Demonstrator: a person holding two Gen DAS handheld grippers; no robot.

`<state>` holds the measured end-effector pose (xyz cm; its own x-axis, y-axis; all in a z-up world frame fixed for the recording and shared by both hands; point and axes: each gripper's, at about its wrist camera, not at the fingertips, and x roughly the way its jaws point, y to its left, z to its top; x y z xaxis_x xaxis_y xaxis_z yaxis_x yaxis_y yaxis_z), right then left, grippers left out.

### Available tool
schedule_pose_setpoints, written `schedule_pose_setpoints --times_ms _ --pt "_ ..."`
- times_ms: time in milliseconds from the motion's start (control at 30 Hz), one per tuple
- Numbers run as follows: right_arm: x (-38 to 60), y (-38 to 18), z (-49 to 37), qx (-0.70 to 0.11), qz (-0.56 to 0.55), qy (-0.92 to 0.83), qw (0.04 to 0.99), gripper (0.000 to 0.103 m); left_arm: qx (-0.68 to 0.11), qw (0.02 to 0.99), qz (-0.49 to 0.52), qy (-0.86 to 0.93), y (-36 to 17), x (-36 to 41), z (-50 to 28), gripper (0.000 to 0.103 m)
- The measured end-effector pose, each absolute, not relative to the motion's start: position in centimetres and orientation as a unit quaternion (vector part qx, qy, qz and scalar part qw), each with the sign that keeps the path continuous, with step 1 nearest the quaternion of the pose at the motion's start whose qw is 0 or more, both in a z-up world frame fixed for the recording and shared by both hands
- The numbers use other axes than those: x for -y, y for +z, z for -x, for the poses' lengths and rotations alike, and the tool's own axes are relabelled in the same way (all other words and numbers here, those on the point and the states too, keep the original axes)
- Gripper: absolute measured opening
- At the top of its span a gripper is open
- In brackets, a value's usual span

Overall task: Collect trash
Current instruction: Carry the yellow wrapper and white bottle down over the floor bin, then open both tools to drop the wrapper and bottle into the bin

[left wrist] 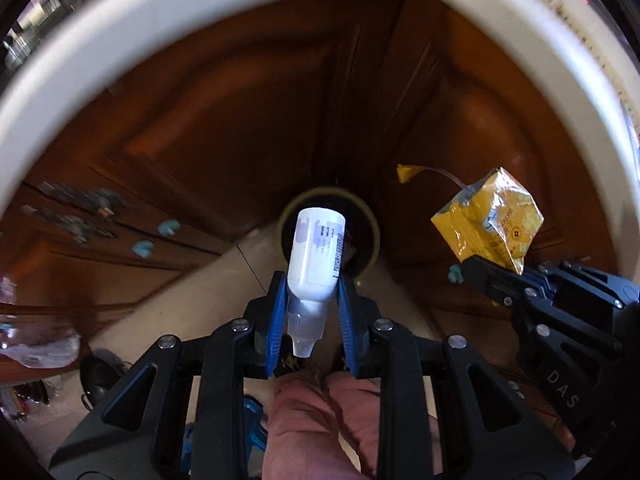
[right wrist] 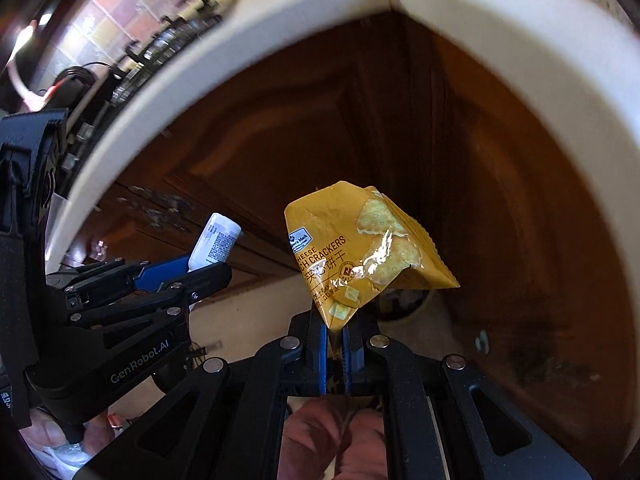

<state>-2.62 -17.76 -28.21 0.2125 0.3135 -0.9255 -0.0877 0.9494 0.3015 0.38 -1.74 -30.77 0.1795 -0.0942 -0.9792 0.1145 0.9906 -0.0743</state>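
Trash | left claw (left wrist: 312,312) clamps white bottle (left wrist: 316,250) | right claw (right wrist: 336,344) pinches yellow cracker wrapper (right wrist: 360,248)

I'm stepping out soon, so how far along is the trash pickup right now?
Done: two pieces are picked up. In hand: the left tongs are shut on a white dropper bottle, and the right tongs are shut on a yellow cracker wrapper. Both hang over the round trash bin on the floor. Left: dropping them in. A crumpled plastic bag also remains.

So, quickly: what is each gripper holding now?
Left gripper: shut on the white bottle.
Right gripper: shut on the yellow cracker wrapper.
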Motion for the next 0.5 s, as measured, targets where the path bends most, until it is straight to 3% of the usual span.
schedule_pose_setpoints --times_ms 500 --pt "19.8 -52.1 1.2 -0.660 -0.123 0.067 0.738 0.005 -0.673 0.730 0.036 -0.110 -52.6 2.7 -4.4 0.022"
